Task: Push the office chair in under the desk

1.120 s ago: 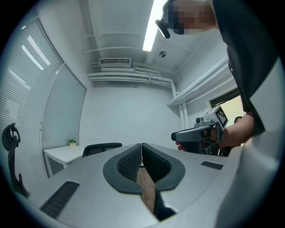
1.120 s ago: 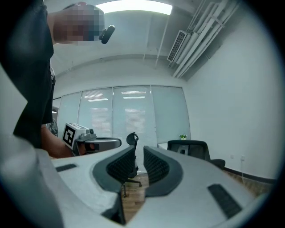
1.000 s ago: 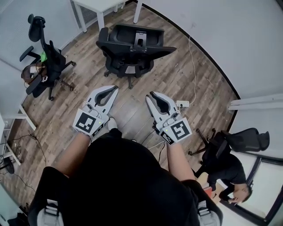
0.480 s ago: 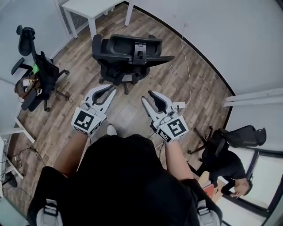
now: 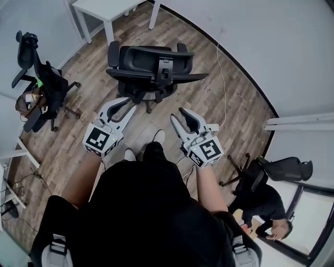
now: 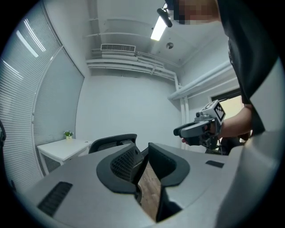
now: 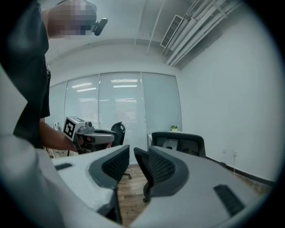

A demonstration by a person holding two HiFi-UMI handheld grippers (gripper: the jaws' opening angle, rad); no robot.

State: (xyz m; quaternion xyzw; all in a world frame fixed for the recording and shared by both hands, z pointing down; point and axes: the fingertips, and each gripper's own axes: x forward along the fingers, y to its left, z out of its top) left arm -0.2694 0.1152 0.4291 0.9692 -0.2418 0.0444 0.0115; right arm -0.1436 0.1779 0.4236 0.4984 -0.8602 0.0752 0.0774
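The black office chair (image 5: 154, 74) stands on the wood floor with its backrest toward me, short of the white desk (image 5: 104, 7) at the top. My left gripper (image 5: 127, 103) and right gripper (image 5: 177, 115) are held side by side just behind the backrest, apart from it. Both jaws have just been opening and stand open with nothing between them. Past my left gripper (image 6: 142, 153) in the left gripper view are the chair (image 6: 111, 140) and desk (image 6: 62, 149). Beyond my right gripper (image 7: 132, 153) in the right gripper view is the chair's back (image 7: 178, 141).
A second black chair (image 5: 42, 88) piled with things stands at the left. A third chair (image 5: 284, 169) and a person (image 5: 266, 206) are at the lower right. A white cable (image 5: 225, 78) and a power strip (image 5: 214, 126) lie on the floor by the wall.
Both grippers have moved forward toward the chair's back, and their jaws have spread wider. My feet now show below them.
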